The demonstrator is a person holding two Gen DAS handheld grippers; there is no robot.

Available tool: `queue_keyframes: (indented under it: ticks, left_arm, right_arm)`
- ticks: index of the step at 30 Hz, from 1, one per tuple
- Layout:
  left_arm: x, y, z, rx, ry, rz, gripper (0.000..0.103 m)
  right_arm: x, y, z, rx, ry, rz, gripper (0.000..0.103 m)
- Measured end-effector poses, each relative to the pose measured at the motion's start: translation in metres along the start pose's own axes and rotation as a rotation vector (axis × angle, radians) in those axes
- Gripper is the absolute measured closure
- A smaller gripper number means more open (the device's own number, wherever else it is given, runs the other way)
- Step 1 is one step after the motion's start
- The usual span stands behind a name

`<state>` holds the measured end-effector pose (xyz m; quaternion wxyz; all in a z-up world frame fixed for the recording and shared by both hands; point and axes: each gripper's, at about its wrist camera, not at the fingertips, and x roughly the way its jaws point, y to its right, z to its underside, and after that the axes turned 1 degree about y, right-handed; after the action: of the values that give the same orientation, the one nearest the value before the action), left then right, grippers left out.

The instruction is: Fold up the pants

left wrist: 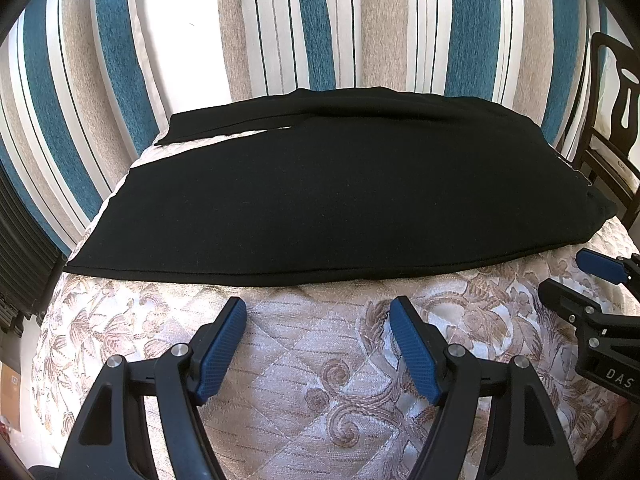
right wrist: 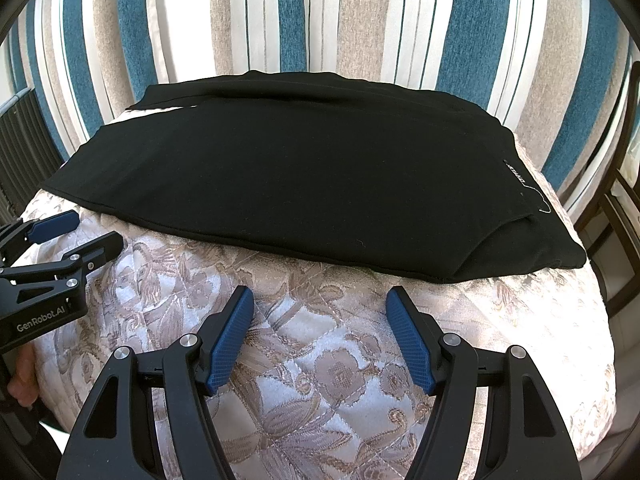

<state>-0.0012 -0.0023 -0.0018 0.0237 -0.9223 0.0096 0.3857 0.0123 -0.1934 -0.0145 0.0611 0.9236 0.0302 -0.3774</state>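
Black pants [left wrist: 320, 192] lie flat across a quilted floral table cover [left wrist: 304, 360], legs pointing left and waist at the right. In the right wrist view the pants [right wrist: 304, 176] show a small label near the waist [right wrist: 514, 172]. My left gripper [left wrist: 318, 312] hovers open over the cover, just short of the pants' near edge, nothing between its blue pads. My right gripper [right wrist: 320, 304] is likewise open and empty, near the same edge further right. Each gripper appears in the other's view: the right one [left wrist: 576, 276] and the left one [right wrist: 86, 232], both with fingers apart.
A striped blue, white and beige curtain [left wrist: 320, 20] hangs behind the table. A dark wooden chair [left wrist: 612, 120] stands at the far right. A dark ribbed radiator-like object [right wrist: 24, 144] sits at the left. The table cover [right wrist: 320, 360] drops off at its rounded edges.
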Motion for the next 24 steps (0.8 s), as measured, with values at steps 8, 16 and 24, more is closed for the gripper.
queue_keyframes:
  ticks: [8,16,24]
  left_arm:
    - [-0.001,0.0,0.0014,0.001,-0.001,-0.001,0.027]
    - [-0.0011,0.0,0.0008,0.002,-0.002,-0.001,0.027]
    - [-0.0016,0.0006,0.0012,0.004,-0.002,-0.003,0.027]
  right_arm:
    - [0.0001,-0.0001,0.0,0.0,0.0,0.0,0.034]
    - [0.0,-0.0002,-0.0001,-0.001,0.0,0.0,0.034]
    - [-0.0001,-0.0002,-0.0002,-0.001,0.0,0.0,0.034]
